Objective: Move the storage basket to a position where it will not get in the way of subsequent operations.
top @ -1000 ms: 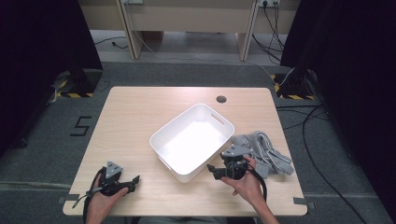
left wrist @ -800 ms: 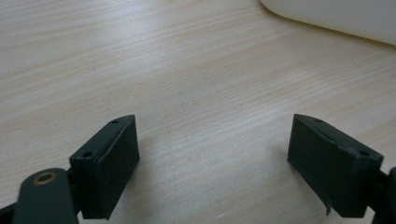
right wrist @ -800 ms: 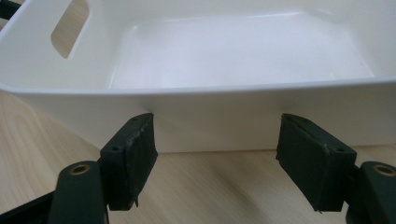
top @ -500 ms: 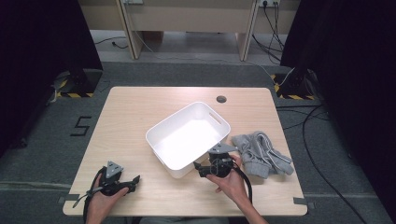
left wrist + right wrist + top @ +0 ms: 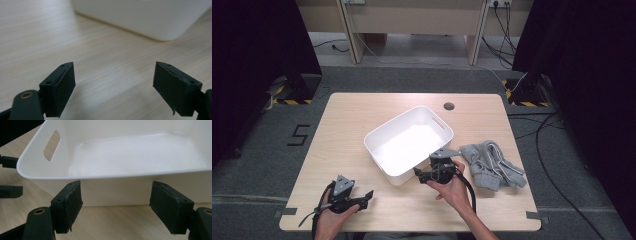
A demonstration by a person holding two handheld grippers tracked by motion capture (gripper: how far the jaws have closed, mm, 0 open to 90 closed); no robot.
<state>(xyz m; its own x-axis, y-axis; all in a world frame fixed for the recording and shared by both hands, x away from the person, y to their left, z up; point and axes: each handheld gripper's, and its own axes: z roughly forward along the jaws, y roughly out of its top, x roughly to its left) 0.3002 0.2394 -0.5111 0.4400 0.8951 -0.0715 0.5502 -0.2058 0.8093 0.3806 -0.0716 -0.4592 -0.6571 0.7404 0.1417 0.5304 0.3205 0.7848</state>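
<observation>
From above, the white tub sits slanted in the middle of the wooden table, and the right gripper is right up at its near long wall, held in the person's right hand. A heap of grey cloth lies just to the right of that hand, near the tub's right corner but apart from it. The left gripper hangs low over the table's near left part, well apart from the tub.

Switch to the right gripper view and you get what the high view can't give: the 2 black jaws stand wide, just short of the tub's outer wall, nothing pinched between them, and they have just been opening. The rim runs across above the pads, the bare white floor inside is in plain sight, and a slot handle cuts the left end wall.

The left gripper view has its own jaws spread wide too, with bare wood between them and the tub's rounded corner blurred beyond.
</observation>
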